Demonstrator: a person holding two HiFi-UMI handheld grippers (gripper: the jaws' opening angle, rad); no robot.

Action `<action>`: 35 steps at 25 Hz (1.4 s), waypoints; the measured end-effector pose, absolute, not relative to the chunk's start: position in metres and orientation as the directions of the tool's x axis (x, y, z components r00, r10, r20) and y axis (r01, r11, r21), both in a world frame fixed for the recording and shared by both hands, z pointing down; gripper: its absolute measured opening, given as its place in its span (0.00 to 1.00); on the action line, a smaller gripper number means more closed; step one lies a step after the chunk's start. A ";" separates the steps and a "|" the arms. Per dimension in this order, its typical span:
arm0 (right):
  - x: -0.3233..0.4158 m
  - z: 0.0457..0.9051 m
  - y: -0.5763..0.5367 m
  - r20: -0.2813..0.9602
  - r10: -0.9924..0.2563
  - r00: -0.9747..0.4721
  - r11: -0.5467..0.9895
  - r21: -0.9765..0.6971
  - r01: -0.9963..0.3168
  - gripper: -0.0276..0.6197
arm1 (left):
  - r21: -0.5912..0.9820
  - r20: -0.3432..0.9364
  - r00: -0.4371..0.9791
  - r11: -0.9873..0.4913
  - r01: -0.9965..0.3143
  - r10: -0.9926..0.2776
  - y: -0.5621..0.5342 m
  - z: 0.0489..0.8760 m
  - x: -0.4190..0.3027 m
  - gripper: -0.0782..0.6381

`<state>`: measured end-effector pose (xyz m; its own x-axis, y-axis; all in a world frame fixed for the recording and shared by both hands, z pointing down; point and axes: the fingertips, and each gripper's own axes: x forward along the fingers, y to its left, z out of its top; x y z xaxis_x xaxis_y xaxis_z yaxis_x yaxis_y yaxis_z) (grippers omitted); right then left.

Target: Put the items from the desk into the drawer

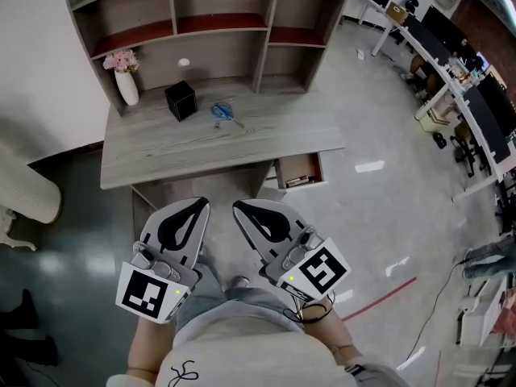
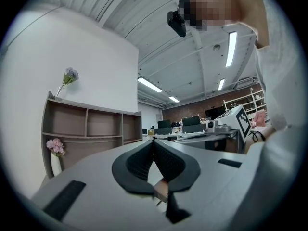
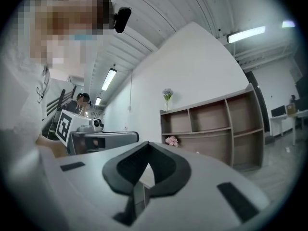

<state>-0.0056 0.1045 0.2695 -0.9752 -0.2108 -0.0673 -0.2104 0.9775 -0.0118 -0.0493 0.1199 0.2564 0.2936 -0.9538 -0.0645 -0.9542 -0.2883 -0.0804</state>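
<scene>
Both sets of jaws are clenched on nothing. Your L gripper [image 1: 192,212] and R gripper [image 1: 246,210] sit tucked by your body, tips touching, well back from the desk. Nothing's been picked up yet, so the risks all lie ahead.

- Jaws: reach in w/ them shut and you'll likely shove an item instead of grasping it. Release them before you get there.
- Drawer [image 1: 321,170]: it hangs open under the R end of the tabletop [image 1: 266,131], low down, and something already lies inside. A careless drop could hit the rim or miss onto the floor. Coming in too high could knock the tabletop edge.
- Blue thing [image 1: 225,113]: maybe scissors, too small to tell. It lies flat mid-tabletop, and I'd guess it's the hardest grab. The jaws may scrape the wood and skate it away, or pinch only one end so it swings.
- Black box [image 1: 181,100]: it stands just L of the blue thing. An off-centre squeeze could twist it out.
- Vase [image 1: 127,87]: tall, narrow, flowers on top, at the far L near the box. A wide L-side swing could tip it.
- Shelf unit [image 1: 270,22]: it's at the back, so don't overreach into it.
</scene>
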 end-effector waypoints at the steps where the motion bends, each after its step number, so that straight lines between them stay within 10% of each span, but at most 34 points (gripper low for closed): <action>1: -0.007 0.270 0.101 -0.066 -0.219 -0.974 0.976 -0.012 -0.219 0.05 | -0.080 -0.061 0.301 -0.296 -0.952 -0.952 0.116 0.257 -0.051 0.12; 35: -0.154 0.268 -0.024 -0.077 -0.495 -0.866 0.869 -0.039 -0.493 0.05 | -0.079 -0.017 0.567 -0.565 -0.821 -0.823 -0.018 0.266 -0.202 0.12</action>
<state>-0.1540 -0.0245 0.2681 -0.8657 -0.4947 -0.0765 -0.4932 0.8690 -0.0394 -0.2023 -0.0178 0.2664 0.5675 -0.8232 -0.0168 -0.8215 -0.5647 -0.0794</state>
